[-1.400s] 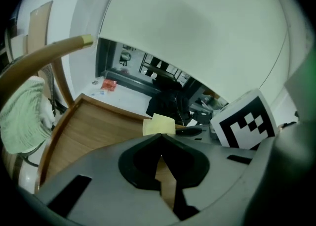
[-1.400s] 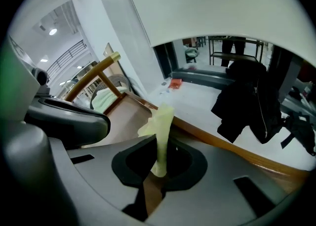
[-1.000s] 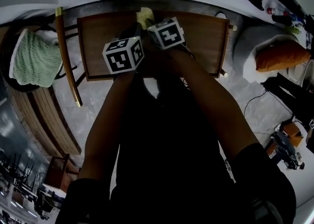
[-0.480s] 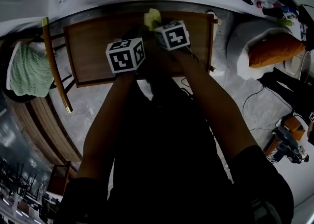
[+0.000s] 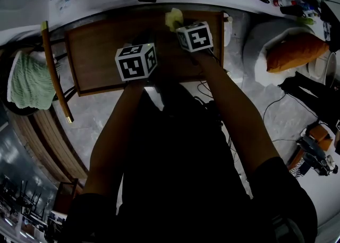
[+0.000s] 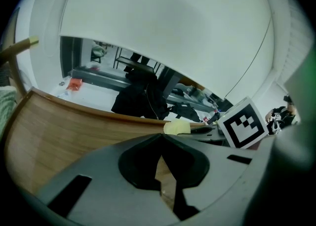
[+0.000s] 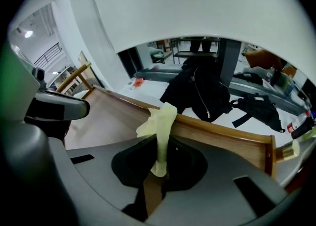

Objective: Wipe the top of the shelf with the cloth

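The right gripper (image 7: 159,173) has its fingers pressed on a strip of the yellow cloth (image 7: 161,121), and the free end stands up in front of them, in the middle of the right gripper view. In the head view the cloth sits at the upper centre, near the far rim of the wooden shelf top (image 5: 101,50). I judge it is held there so that a stroke can cover the far part of the board. The left gripper (image 6: 160,173) hovers to the lower left over the wood, its fingers together with nothing between. It seems only to wait, though contact with the surface is hard to see.
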